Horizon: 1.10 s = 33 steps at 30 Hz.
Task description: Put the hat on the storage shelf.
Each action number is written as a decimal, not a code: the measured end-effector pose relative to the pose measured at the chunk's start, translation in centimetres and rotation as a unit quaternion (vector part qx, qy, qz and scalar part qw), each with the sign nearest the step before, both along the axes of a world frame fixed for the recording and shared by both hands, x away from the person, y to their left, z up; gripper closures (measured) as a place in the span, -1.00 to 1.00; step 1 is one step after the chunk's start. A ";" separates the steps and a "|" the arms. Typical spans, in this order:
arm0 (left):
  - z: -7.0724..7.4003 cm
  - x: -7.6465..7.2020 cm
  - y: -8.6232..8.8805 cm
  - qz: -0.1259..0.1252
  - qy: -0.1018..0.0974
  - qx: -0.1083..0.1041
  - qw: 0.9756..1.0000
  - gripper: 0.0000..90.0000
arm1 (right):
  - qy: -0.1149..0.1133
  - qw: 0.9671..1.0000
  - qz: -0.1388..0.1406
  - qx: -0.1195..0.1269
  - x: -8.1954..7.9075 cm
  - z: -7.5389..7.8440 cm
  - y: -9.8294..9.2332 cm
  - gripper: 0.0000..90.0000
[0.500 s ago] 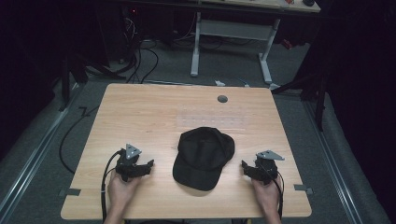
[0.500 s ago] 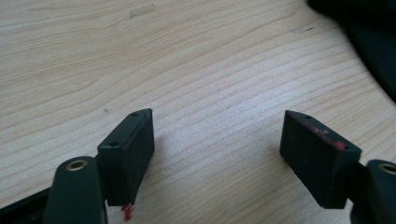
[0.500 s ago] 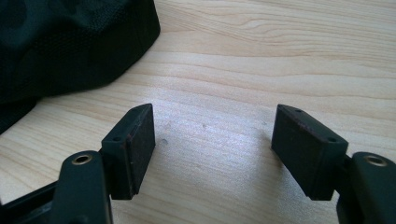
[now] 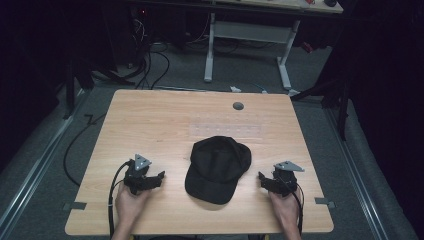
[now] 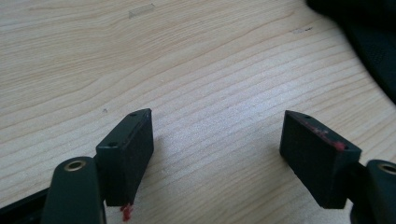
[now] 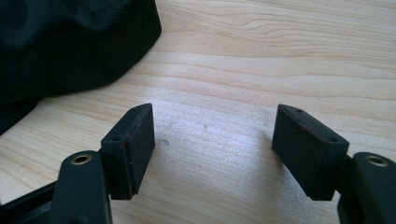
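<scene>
The black cap [image 4: 218, 169] lies at the table's [image 4: 165, 120] near middle, its brim towards six o'clock; no logo or writing is readable on it. At its nine o'clock the left gripper [image 4: 159, 176] rests low, jaws wide apart, empty. At three o'clock the right gripper [image 4: 262, 178] mirrors it, jaws wide, holding nothing.
</scene>
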<state>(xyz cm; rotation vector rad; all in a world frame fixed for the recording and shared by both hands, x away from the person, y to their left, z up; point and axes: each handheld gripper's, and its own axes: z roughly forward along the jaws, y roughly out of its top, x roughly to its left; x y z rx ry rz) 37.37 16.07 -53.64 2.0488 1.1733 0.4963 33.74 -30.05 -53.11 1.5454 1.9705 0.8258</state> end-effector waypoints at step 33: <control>0.0 0.0 0.0 0.003 0.000 -0.001 1.000 -0.40 | -0.035 0.995 0.068 0.059 -0.9 3.6 2.1 -0.15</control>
